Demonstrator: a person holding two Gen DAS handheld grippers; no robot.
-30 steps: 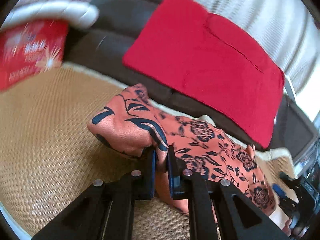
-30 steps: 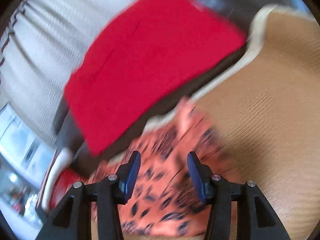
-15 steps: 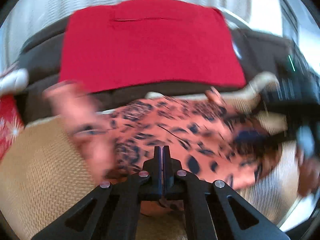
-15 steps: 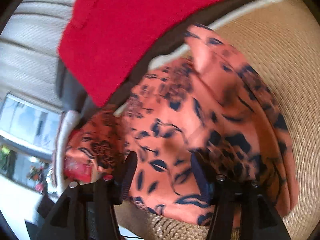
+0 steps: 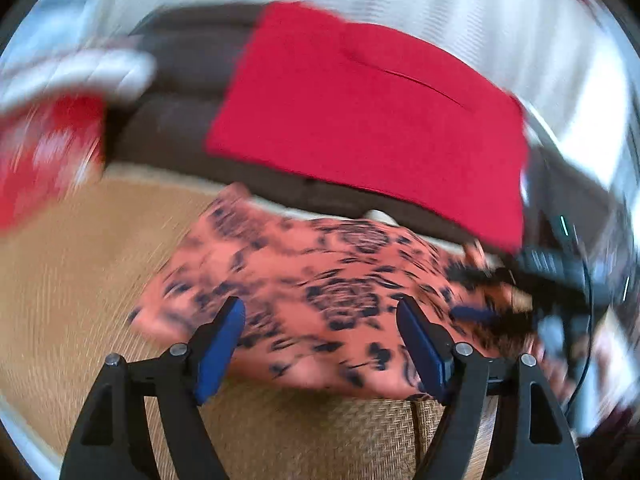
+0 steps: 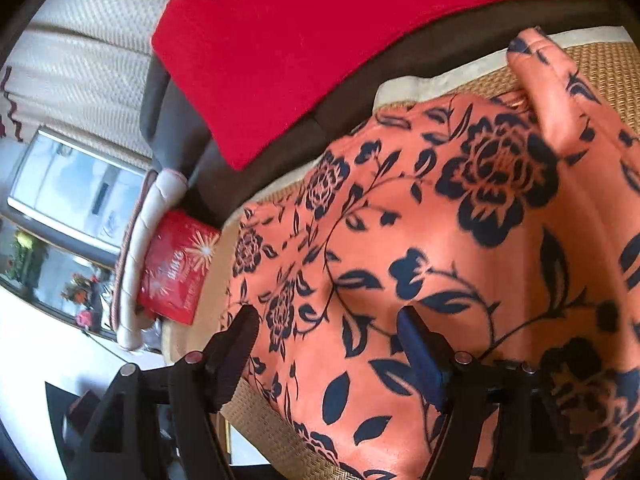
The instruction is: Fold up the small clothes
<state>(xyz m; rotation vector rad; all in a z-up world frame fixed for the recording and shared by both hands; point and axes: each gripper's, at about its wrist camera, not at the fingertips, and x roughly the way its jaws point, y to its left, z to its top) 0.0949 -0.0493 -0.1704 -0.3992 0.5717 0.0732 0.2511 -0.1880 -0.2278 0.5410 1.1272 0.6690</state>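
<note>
We see a woven mat over the seat, a red cloth draped on the brown sofa back along its far edge, a red box beside a cream cushion at one end.

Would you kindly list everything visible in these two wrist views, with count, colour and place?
floral garment: one, orange with dark navy flowers, lying on the mat under both grippers
woven mat: one, tan, covering the seat
red cloth: one, red, draped on the dark sofa back
sofa: one, dark brown, behind the mat
red box: one, red with white starbursts, at the mat's end
cream cushion: one, cream, beside the box
left gripper: one, black with blue pads, open above the garment
right gripper: one, black, open over the garment
</note>
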